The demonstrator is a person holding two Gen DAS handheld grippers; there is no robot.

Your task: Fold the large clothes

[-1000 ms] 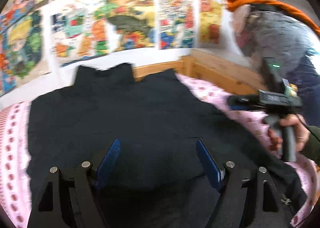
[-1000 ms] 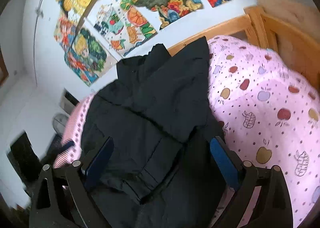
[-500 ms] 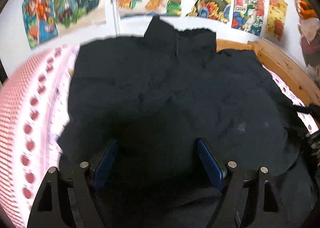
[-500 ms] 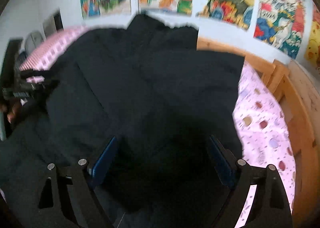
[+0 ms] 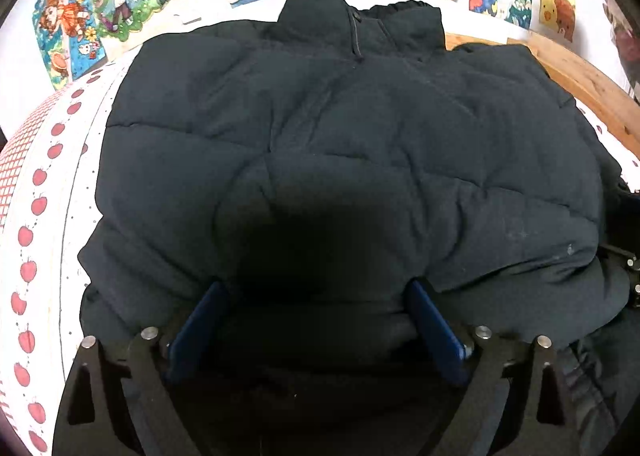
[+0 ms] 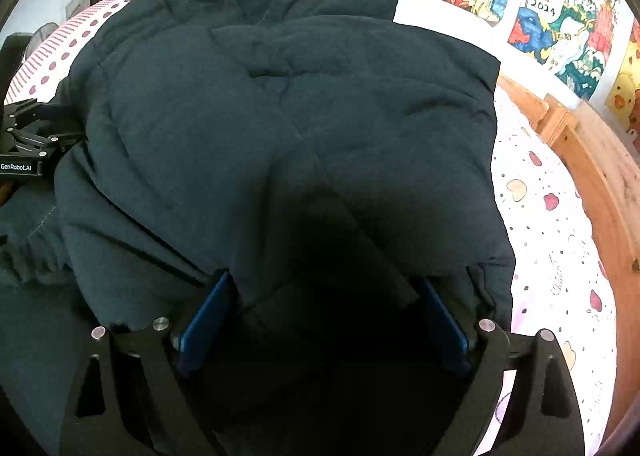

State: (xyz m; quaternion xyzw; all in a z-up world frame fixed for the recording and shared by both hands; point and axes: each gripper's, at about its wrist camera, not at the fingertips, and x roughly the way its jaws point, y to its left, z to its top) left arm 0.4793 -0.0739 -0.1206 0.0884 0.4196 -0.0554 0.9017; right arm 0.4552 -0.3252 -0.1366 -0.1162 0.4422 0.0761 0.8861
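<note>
Item one: a dark padded jacket (image 5: 340, 144), spread over the bed, collar at the far end against the wall, hem nearest me. It fills most of both views.

Left gripper (image 5: 316, 288): I have the jaws wide, and they have just been opening further. The near bulge of the jacket sits between the blue pads (image 5: 200, 328); I cannot tell whether they press on it. Right gripper (image 6: 324, 284): jaws also wide, with a folded flap of the jacket between them, again with no clear pinch.

Seen only from the left wrist: the bedsheet (image 5: 44, 216) on the left with its rows of red apples, bare from the jacket's left edge out to the mattress side. The jacket's zip (image 5: 355, 36) runs down from the collar. The other gripper shows only as a black edge at the far right.

Seen only from the right wrist: the pink spotted sheet to the right of the jacket, a broad bare strip reaching the wooden bed frame (image 6: 600, 176). The left gripper's black body shows at the left edge, right against the jacket's side. A sleeve cuff (image 6: 28, 256) lies bunched near left.

Both views: posters (image 6: 560, 20) along the far wall, just behind the collar.
</note>
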